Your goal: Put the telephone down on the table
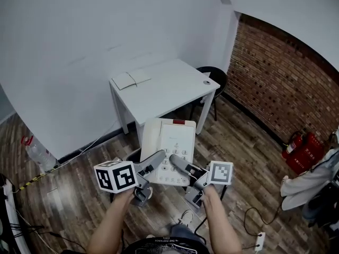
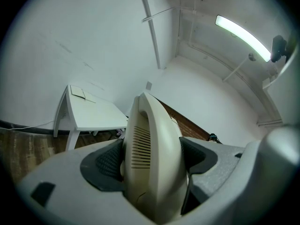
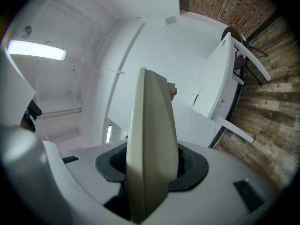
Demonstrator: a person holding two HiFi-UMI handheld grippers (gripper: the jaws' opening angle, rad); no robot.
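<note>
A cream desk telephone (image 1: 168,148) with its handset on the left and a red patch at its top hangs in the air in front of me, short of the white table (image 1: 164,86). My left gripper (image 1: 157,160) is shut on the phone's near left edge, and my right gripper (image 1: 176,164) is shut on its near right edge. In the left gripper view the telephone (image 2: 152,163) fills the gap between the dark pads. The right gripper view shows the telephone (image 3: 150,149) edge-on, clamped between its pads.
A folded white sheet (image 1: 130,79) lies on the table's far left corner and a small grey object (image 1: 206,81) sits near its right edge. A black stool (image 1: 213,76) stands by the table. A plastic bottle (image 1: 38,152) stands on the wooden floor at the left. A brick wall (image 1: 280,83) runs along the right.
</note>
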